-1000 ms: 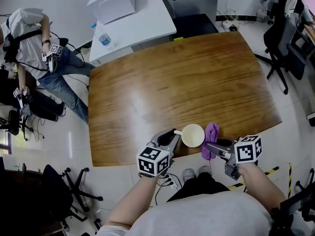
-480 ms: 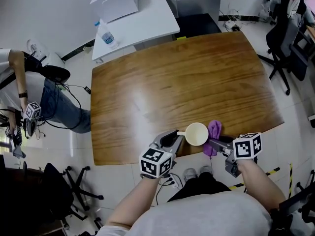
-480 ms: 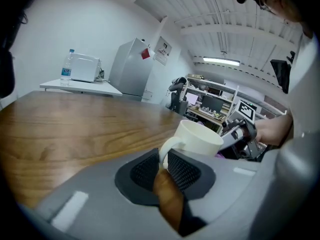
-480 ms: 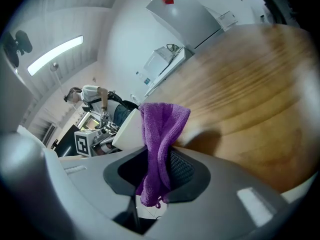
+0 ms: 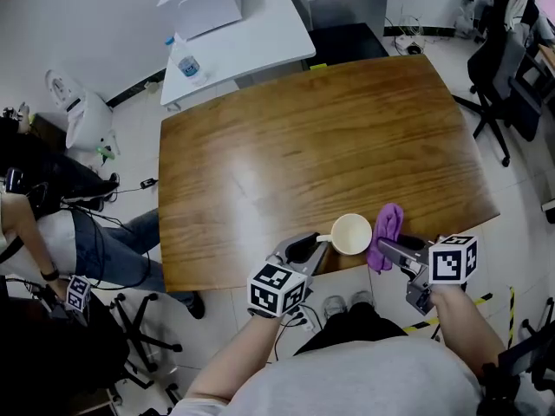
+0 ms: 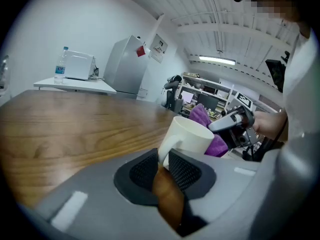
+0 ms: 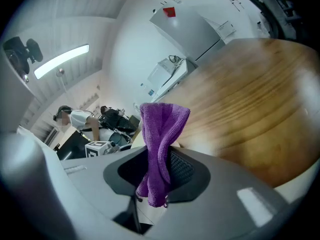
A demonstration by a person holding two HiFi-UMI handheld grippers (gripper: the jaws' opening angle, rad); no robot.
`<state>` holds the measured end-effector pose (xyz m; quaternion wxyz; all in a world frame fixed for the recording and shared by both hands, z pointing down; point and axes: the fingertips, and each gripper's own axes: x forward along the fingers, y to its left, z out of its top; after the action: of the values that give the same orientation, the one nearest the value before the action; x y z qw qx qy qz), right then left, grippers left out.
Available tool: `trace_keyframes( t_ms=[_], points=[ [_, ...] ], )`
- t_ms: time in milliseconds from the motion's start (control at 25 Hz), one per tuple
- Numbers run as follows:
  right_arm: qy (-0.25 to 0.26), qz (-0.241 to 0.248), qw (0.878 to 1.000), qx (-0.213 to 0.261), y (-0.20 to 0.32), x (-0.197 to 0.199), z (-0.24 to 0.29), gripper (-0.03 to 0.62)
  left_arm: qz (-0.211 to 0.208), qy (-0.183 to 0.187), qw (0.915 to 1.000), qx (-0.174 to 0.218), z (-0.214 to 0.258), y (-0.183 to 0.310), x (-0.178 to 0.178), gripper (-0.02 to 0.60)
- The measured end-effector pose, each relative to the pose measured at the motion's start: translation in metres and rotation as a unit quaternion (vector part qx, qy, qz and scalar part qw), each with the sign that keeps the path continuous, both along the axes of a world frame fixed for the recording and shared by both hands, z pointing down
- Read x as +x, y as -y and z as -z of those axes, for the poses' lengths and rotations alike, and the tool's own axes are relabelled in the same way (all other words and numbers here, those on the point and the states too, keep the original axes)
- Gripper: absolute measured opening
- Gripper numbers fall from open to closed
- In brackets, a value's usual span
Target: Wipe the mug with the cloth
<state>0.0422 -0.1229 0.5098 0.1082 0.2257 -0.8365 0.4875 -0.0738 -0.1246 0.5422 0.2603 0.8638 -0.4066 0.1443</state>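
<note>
A cream mug (image 5: 351, 233) is at the front edge of the wooden table (image 5: 303, 146). My left gripper (image 5: 316, 245) has the mug's handle between its pads. In the left gripper view the handle (image 6: 165, 151) fills the gap between the pads; the jaws have just been opening a little with the handle still gripped. My right gripper (image 5: 384, 248) is shut on a purple cloth (image 5: 387, 224), held upright just right of the mug. The cloth (image 7: 162, 124) stands up out of the jaws in the right gripper view. Behind the mug (image 6: 192, 136), the cloth (image 6: 200, 115) shows too.
The table's front edge runs right under both grippers. A white side table with a box (image 5: 199, 3) and a water bottle (image 5: 185, 66) stands at the back left. Office chairs (image 5: 503, 59) are at the right, and a person (image 5: 52, 232) is on the floor side at the left.
My right gripper with the cloth has shifted a little to the right and up, off the mug's side. The mug stays by the table edge. The person at the left has walked nearer.
</note>
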Motion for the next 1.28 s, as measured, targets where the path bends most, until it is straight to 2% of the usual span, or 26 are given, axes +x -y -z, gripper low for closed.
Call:
trace_keyframes(
  t_ms=[280, 480, 720, 960, 1120, 1280],
  points=[
    [0.01, -0.018, 1.0, -0.013, 0.0, -0.004, -0.008, 0.106, 0.007, -0.008, 0.9999, -0.004, 0.0, -0.002, 0.0, 0.063],
    [-0.031, -0.023, 0.999, -0.022, 0.01, -0.003, -0.039, 0.106, -0.001, -0.01, 0.9999, -0.006, 0.0, -0.004, 0.001, 0.063],
    [-0.066, -0.029, 0.997, -0.005, 0.029, -0.006, -0.045, 0.106, -0.009, -0.013, 0.9998, -0.009, 0.0, -0.007, 0.002, 0.068],
    [-0.053, -0.045, 0.998, -0.01, 0.037, -0.001, -0.041, 0.106, -0.004, -0.019, 0.9998, -0.009, 0.001, -0.007, 0.004, 0.08],
    [-0.037, -0.047, 0.998, -0.008, 0.017, 0.008, -0.022, 0.106, -0.008, -0.02, 0.9997, -0.009, 0.001, -0.008, 0.003, 0.081],
    [0.005, -0.045, 0.999, -0.011, -0.006, 0.005, 0.004, 0.106, -0.01, -0.024, 0.9996, -0.01, 0.002, -0.01, 0.007, 0.081]
  ],
)
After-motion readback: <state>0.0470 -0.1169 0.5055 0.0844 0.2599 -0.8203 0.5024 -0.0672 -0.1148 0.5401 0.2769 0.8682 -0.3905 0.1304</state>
